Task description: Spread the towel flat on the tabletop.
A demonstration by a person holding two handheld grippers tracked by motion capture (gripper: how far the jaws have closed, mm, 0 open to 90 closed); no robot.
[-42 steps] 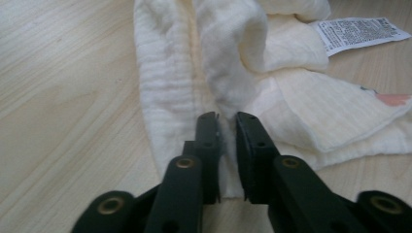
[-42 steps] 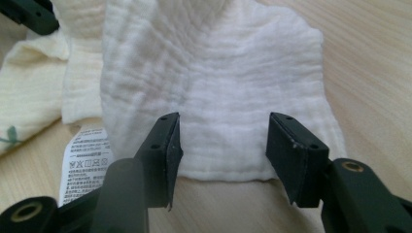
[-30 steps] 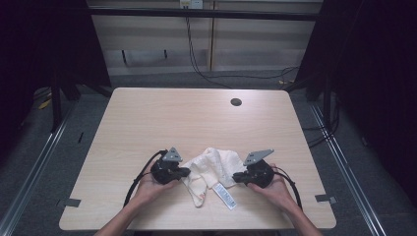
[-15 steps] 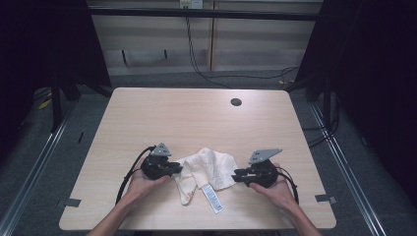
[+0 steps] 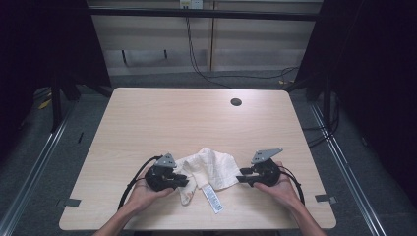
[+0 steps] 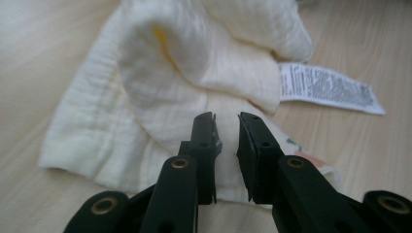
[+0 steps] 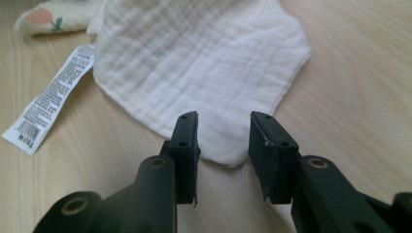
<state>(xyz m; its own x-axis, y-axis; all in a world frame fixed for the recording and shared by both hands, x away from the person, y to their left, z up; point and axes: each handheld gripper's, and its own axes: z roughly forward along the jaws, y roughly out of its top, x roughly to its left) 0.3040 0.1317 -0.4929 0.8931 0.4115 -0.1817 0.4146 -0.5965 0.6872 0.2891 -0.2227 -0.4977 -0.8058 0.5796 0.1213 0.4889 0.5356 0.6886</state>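
Lying on the table: a crumpled cream cloth [image 5: 209,169] rests near the near edge of the wooden table [image 5: 196,118], between the two grippers.
Left hand: the person's left hand [image 5: 147,189] holds the left gripper [image 5: 184,181] at the cloth's left side, pointing right.
Left jaws: they have just been opening and stand a narrow gap apart; in the left gripper view [image 6: 226,131] they hover over the cloth's near fold, and no fabric is pinched between the pads.
Cloth detail: a yellow mark [image 6: 163,41] shows inside a fold, and one corner carries a pink-and-green print [image 7: 41,18].
Care label: a white printed tag [image 5: 213,198] trails from the cloth toward the near edge, lying flat on the wood.
Right jaws: they have just been opening and stand clearly apart; in the right gripper view [image 7: 223,133] the cloth's rounded edge lies just beyond the tips, not clamped.
Right hand: the right hand [image 5: 278,184] holds the right gripper [image 5: 241,179] just right of the cloth, pointing left.
Far side: a small dark round hole [image 5: 236,102] sits well apart from the cloth, toward the far right.
Beyond the table: cables [image 5: 196,59] hang on the far side.
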